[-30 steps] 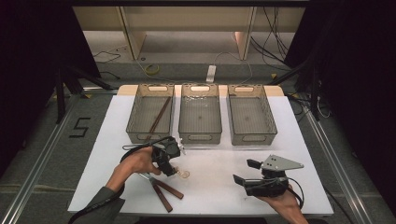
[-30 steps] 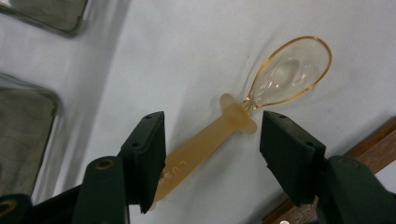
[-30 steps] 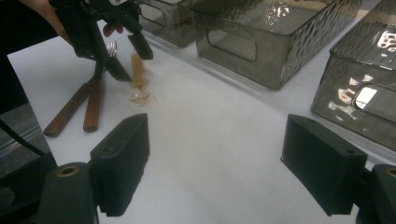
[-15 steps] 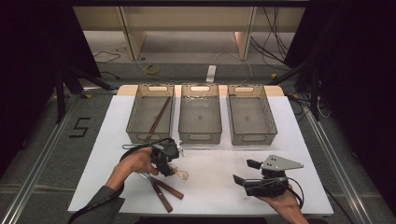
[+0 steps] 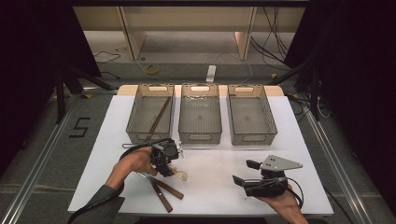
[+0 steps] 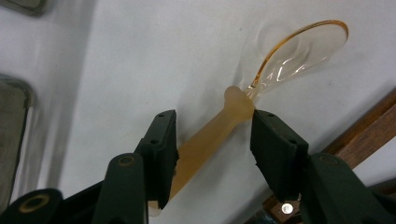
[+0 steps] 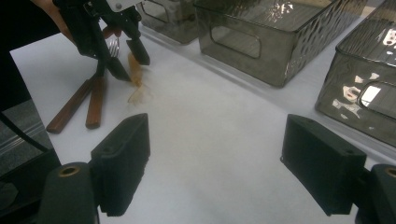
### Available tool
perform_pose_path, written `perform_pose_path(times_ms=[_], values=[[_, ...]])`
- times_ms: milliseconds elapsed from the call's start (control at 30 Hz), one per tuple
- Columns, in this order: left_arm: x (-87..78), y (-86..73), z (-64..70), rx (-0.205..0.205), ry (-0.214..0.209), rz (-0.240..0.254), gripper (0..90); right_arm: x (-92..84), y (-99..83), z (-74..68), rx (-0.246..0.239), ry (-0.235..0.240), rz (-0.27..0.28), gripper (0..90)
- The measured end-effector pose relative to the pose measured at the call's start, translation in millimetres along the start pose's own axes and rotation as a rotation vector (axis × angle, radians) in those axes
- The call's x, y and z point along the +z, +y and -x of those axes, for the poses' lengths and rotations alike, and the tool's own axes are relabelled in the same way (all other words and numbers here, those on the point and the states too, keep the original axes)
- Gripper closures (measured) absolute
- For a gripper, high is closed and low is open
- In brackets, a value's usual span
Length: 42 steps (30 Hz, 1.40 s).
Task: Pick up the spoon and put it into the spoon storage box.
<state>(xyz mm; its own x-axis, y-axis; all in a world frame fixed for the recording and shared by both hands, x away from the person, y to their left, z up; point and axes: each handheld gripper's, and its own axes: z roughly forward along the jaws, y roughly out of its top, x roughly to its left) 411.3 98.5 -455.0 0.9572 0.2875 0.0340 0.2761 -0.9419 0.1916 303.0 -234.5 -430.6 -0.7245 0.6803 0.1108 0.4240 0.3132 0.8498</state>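
An amber see-through plastic spoon (image 6: 210,140) lies on the white table cover, its bowl pointing away from me. My left gripper (image 6: 212,126) points down over it with the handle slanting between the two jaws. The jaws have just been closing on it, and the pads stand right at the handle's sides while the spoon rests flat. From above, the left gripper (image 5: 169,165) is at front left and the spoon (image 5: 182,176) just to its right. My right gripper (image 5: 243,171) hovers at front right, wide open with nothing in it, also seen as the right gripper (image 7: 215,140).
Two wooden-handled pieces of cutlery (image 5: 163,189) lie beside the left hand. Three grey bins stand in a row behind: the left bin (image 5: 140,137) holds a brown stick (image 5: 159,116), then the middle bin (image 5: 200,138) and the right bin (image 5: 254,139).
The left gripper's jaws have narrowed around the spoon handle. Both hands have stayed where they were.
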Motion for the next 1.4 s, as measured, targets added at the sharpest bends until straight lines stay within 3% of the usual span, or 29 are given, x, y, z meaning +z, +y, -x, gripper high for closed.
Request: perform_pose_path(times_ms=[467, 567, 633, 700, 1000, 1233, 1333, 1400], values=[[0.4, -1.6, 4.2, 0.051, -0.01, -0.014, 57.8, 0.3, 0.0, -0.1, -0.001, -0.004, -0.008, 24.7], [0.9, -2.3, 3.9, 0.069, -0.032, -0.013, 63.6, 0.3, 0.0, -0.1, -0.001, -0.005, -0.009, 24.8], [2.0, -2.5, 4.2, 0.063, -0.065, -0.005, 73.0, 0.3, 0.0, -0.1, 0.0, -0.004, -0.008, 24.8], [2.5, -3.5, 3.8, 0.061, -0.072, -0.001, 75.5, 0.2, 0.1, -0.1, 0.0, -0.003, -0.01, 24.8], [1.4, -4.4, 3.4, 0.079, -0.059, 0.013, 77.6, 0.1, 0.3, 0.1, 0.001, -0.002, -0.012, 24.8], [-5.8, -1.7, 0.5, 0.052, -0.001, 0.1, 78.1, -0.4, 0.5, 0.4, 0.0, -0.004, -0.009, 24.8], [-11.0, -0.8, -1.5, 0.022, 0.018, 0.153, 78.1, -0.4, 0.5, 0.3, 0.0, -0.005, -0.008, 24.8], [-15.2, -1.6, -4.9, -0.02, 0.027, 0.209, 78.1, -0.5, 0.6, 0.5, -0.001, -0.007, -0.006, 24.8]])
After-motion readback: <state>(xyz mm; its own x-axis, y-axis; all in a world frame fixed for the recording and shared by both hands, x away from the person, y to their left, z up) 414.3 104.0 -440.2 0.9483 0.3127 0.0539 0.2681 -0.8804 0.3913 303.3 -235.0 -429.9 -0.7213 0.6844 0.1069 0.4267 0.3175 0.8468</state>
